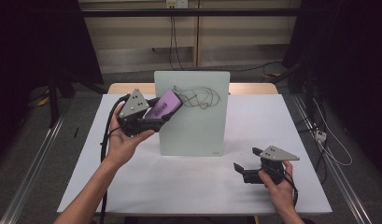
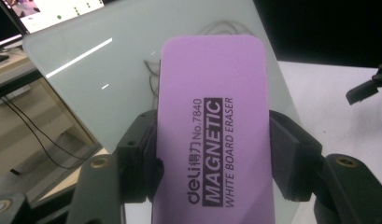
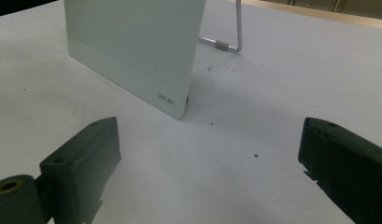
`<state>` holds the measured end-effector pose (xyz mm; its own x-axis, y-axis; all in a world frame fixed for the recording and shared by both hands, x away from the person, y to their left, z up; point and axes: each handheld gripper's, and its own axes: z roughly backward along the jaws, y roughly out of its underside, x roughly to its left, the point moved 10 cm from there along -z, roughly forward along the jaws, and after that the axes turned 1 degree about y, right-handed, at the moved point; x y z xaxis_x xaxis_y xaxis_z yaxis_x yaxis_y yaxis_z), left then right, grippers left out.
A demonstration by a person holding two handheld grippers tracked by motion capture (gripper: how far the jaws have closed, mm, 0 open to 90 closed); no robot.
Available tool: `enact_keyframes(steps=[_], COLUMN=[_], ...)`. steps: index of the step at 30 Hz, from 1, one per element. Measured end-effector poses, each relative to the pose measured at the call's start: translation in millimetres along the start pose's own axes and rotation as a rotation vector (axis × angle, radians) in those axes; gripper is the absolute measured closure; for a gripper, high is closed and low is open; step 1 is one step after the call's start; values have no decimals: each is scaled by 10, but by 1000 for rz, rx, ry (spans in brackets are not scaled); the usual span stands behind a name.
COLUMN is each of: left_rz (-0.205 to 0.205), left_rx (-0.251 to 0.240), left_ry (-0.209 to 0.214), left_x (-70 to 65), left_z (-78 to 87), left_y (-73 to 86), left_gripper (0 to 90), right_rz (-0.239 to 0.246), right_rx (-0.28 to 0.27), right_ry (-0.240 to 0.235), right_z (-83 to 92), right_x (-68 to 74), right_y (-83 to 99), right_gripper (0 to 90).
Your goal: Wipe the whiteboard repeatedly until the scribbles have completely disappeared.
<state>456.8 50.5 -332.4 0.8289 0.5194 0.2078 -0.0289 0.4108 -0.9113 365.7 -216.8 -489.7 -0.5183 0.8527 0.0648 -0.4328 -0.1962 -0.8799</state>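
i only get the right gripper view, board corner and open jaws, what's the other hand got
Observer: The left gripper is shut on a purple eraser, raised in front of the whiteboard.
Operator: anything drawn on the board
Observer: Yes, a black scribble in its upper part, beside the eraser's tip.
Operator: eraser say anything
Observer: The left gripper view shows "MAGNETIC WHITE BOARD ERASER" printed on its face.

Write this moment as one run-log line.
left hand-held gripper: shut on purple eraser | eraser: at whiteboard scribble | right hand-held gripper: open, on table
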Motion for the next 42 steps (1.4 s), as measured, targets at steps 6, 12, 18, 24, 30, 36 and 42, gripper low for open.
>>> enact_keyframes(steps=[6,12,18,24,30,36,42], left_rz=[-11,-35,-51,-66,-72,-117,-132], left_rx=[-2,-13,8,-1,11,35,40], left_ry=[-21,-50,-66,-74,-71,-86,-91], left_x=[66,151,228,258,309,292,288], left_z=[-84,-123,-179,-220,-306,-326,-338], left_y=[-74,-179,-256,-327,-284,-267,-253], left_gripper=[406,406,406,407,407,408,409], right_rz=[1,8,7,11,14,15,18], right_rx=[-1,2,3,3,4,4,3], right_ry=[2,-3,-1,-5,-12,-13,-14], right_z=[12,10,15,15,18,12,16], right_x=[-11,5,1,13,24,25,30], right_y=[3,10,12,12,14,14,13], right_gripper=[56,55,55,55,55,55,55])
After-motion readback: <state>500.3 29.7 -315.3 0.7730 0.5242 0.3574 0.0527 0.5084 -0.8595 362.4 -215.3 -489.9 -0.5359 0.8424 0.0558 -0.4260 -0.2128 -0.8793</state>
